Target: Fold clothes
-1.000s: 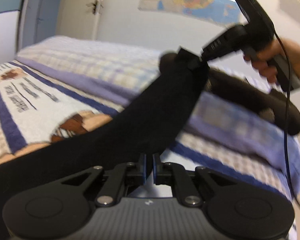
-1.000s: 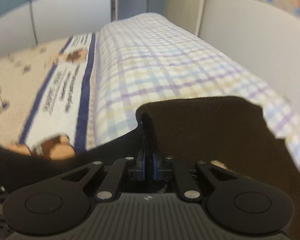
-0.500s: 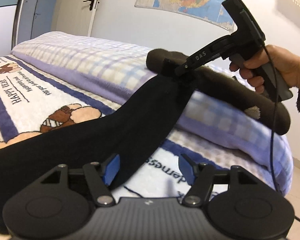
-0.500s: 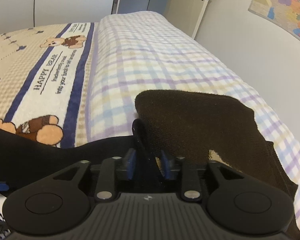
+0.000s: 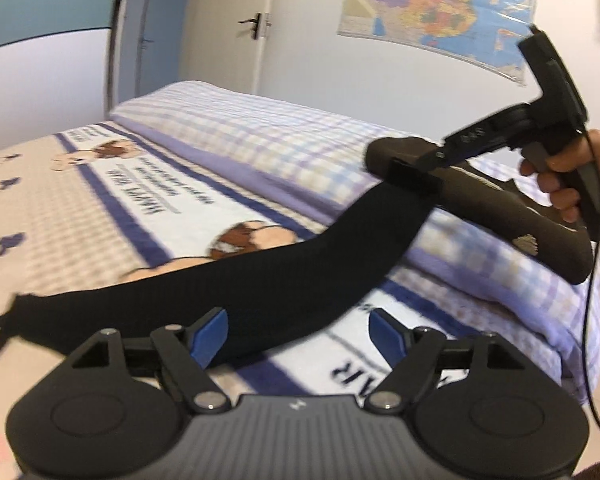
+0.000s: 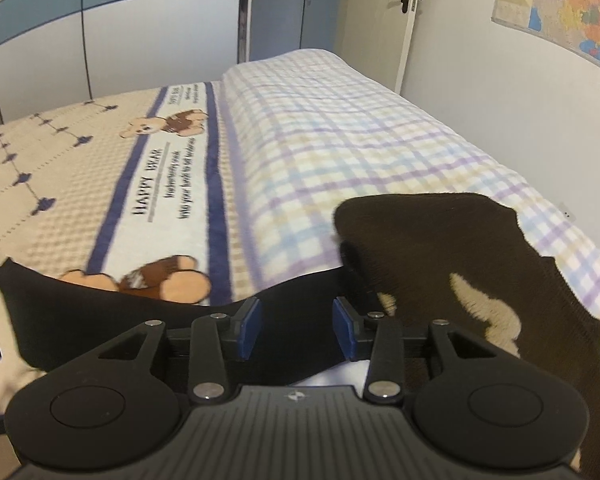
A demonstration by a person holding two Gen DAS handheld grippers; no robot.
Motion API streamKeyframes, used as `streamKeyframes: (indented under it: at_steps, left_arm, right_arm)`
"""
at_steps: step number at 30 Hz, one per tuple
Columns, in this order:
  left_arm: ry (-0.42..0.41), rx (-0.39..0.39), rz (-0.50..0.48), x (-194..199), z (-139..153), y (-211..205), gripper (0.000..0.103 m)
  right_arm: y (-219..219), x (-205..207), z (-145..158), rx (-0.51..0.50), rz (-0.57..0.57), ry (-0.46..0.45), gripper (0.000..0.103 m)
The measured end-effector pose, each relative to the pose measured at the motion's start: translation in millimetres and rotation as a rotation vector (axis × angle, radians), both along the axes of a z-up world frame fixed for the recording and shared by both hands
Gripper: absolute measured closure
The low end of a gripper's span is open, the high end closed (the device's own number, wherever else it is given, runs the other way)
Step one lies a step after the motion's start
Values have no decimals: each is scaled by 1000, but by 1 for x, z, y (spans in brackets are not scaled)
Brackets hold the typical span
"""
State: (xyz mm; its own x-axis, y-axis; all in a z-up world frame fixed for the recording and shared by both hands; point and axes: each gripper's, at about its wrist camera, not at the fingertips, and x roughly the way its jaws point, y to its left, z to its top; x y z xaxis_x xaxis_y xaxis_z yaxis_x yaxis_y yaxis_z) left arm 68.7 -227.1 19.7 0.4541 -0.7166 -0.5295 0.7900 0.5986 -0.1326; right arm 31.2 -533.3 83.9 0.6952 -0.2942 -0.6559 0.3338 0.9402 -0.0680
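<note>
Both grippers, left gripper (image 5: pixel 298 334) and right gripper (image 6: pixel 296 326), are opening, releasing my black garment (image 5: pixel 284 280) across the bed (image 6: pixel 320 128); next, I judge, regrasp for folding.

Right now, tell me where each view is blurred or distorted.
Left wrist view: motion blur smears the bear blanket and checked quilt; fisheye bends the door frame. Right wrist view: sharper, slight blur on the brown garment; walls curve.

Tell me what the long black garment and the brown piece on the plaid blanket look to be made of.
Black garment: probably a thin stretchy knit, matte, with faint fine ribbing. Brown piece: seemingly thick fuzzy fleece or terry, with a napped surface and a beige pile patch.
</note>
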Motion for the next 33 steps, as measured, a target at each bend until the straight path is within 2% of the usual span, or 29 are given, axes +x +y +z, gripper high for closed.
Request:
streamKeyframes:
  at_steps: [17, 24, 33]
  left_arm:
    - [-33, 34, 204, -11, 40, 117, 18]
    - [-37, 50, 258, -17, 42, 168, 13]
    - [-52, 90, 370, -18, 34, 222, 7]
  right_arm:
    - [87, -21, 21, 65, 45, -28, 54]
    - [136, -20, 30, 67, 89, -40, 52]
    - [187, -10, 33, 160, 118, -71, 50]
